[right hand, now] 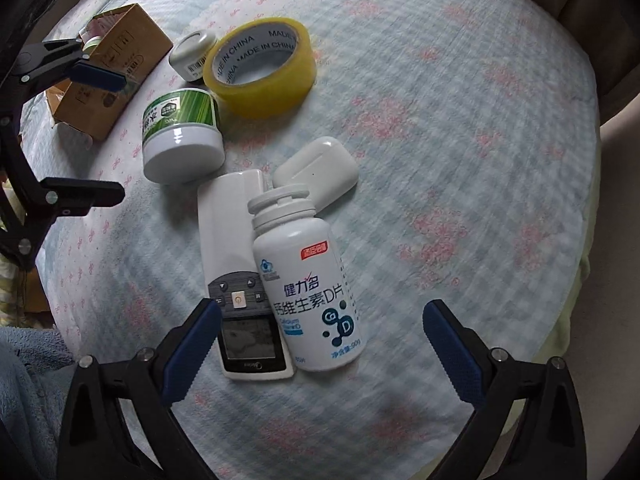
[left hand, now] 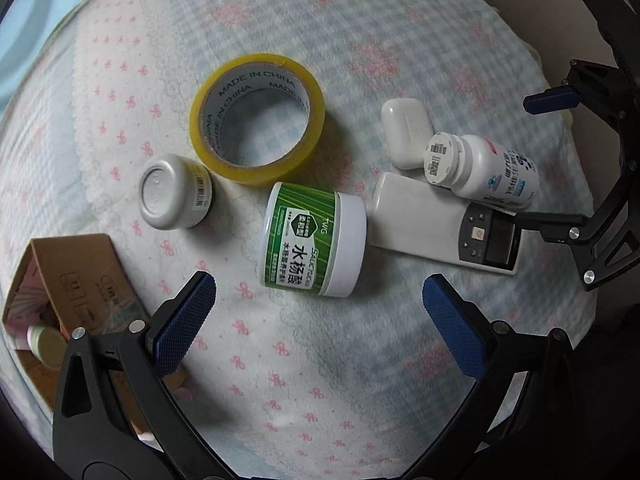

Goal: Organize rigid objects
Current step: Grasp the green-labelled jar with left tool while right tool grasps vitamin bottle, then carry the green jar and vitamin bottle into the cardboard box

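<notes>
On the bedspread lie a green-labelled jar (left hand: 314,238) on its side, a yellow tape roll (left hand: 257,119), a small white jar (left hand: 174,191), a white earbud case (left hand: 406,132), a white pill bottle (left hand: 478,168) and a white remote (left hand: 444,226). My left gripper (left hand: 318,312) is open and empty, just short of the green jar. My right gripper (right hand: 320,340) is open and empty, with the pill bottle (right hand: 310,292) and remote (right hand: 240,264) between its fingers. The green jar (right hand: 182,138), tape roll (right hand: 260,66), small jar (right hand: 192,54) and earbud case (right hand: 316,172) lie beyond.
An open cardboard box (left hand: 76,280) with a small tube inside lies at the left, also in the right wrist view (right hand: 112,68). The right gripper shows at the right edge of the left view (left hand: 592,160). The bed's edge curves at the right.
</notes>
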Tool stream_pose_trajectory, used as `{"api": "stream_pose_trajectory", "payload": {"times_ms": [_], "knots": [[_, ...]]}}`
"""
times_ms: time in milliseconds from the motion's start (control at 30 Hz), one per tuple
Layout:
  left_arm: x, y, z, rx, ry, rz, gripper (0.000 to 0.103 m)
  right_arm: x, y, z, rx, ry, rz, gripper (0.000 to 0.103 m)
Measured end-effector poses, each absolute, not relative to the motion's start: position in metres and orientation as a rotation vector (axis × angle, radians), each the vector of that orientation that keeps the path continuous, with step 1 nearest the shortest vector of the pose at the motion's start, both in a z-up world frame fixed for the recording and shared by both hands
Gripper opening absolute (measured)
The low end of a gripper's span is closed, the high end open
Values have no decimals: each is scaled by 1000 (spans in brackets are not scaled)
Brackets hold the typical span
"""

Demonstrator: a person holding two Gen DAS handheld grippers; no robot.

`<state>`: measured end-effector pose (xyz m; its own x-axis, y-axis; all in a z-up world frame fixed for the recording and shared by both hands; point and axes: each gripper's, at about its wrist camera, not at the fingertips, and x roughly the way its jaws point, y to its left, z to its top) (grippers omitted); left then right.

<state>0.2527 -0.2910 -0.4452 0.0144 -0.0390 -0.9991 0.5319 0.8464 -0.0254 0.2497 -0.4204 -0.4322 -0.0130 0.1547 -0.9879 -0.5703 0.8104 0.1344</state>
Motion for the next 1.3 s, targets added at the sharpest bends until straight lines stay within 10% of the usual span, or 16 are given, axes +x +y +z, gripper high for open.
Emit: {"api": "stream_pose_trajectory", "payload": {"times_ms": [400, 667, 1300], "knots": [[269, -308, -498, 423, 1559, -480, 100, 266, -412, -473, -313, 1530, 768, 76], [278, -308, -509, 345, 1589, -487, 67, 265, -411, -471, -279, 1538, 772, 52], [292, -272, -499, 265, 1585, -456, 56, 259, -407, -455, -238, 1512, 645, 50]]}}
